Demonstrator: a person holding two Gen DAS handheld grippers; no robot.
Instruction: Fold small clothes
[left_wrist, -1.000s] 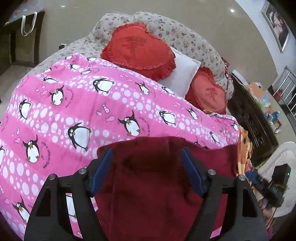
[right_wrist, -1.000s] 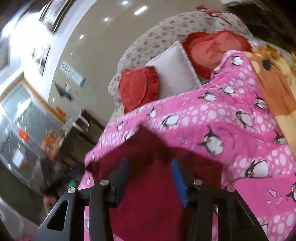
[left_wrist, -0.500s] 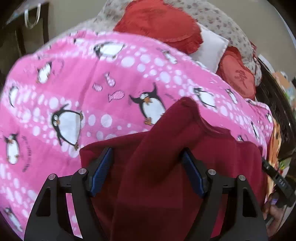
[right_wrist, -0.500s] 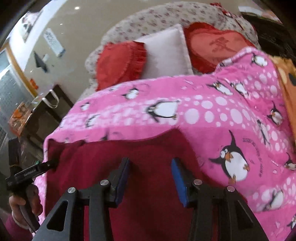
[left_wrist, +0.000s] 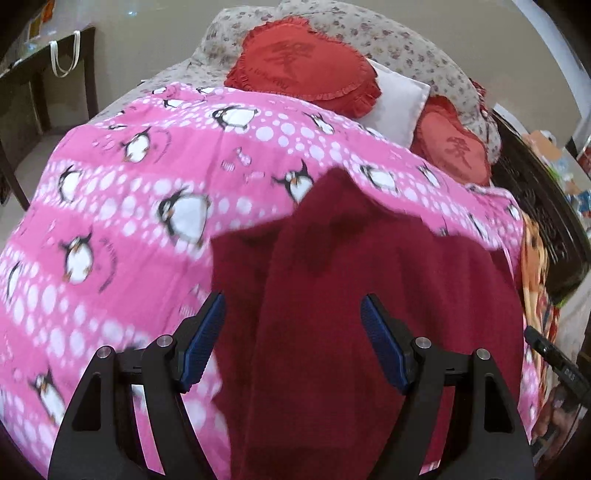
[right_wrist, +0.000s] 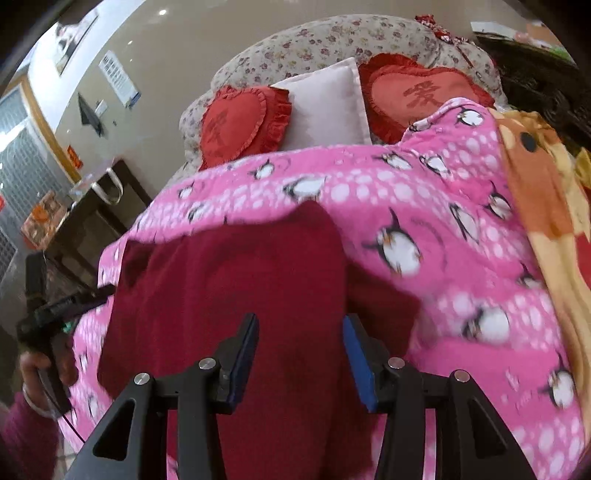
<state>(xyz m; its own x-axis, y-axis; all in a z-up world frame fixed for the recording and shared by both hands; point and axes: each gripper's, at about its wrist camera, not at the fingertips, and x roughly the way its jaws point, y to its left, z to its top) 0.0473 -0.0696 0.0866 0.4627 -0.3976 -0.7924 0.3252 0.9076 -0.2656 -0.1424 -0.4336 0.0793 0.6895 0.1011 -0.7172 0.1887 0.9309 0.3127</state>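
A dark red garment (left_wrist: 369, 295) lies spread on the pink penguin blanket (left_wrist: 147, 221), with one side folded over towards the middle. My left gripper (left_wrist: 293, 334) is open above its left part, blue pads wide apart, nothing between them. In the right wrist view the same garment (right_wrist: 229, 288) lies under my right gripper (right_wrist: 300, 350), which is open and empty above the garment's near part. The left gripper's handle and the hand holding it (right_wrist: 44, 332) show at the left edge.
The blanket (right_wrist: 461, 229) covers a bed. Two red heart cushions (left_wrist: 306, 70) (left_wrist: 454, 144) and a white pillow (left_wrist: 399, 99) lie against the flowered headboard. An orange cartoon blanket (right_wrist: 535, 192) lies at the right. A dark table (left_wrist: 40, 85) stands left; a dark cabinet (left_wrist: 546, 206) stands right.
Both grippers have come back from the bed and tilted up after laying the garment's side over. The garment now lies folded on the blanket; both grippers stay open.
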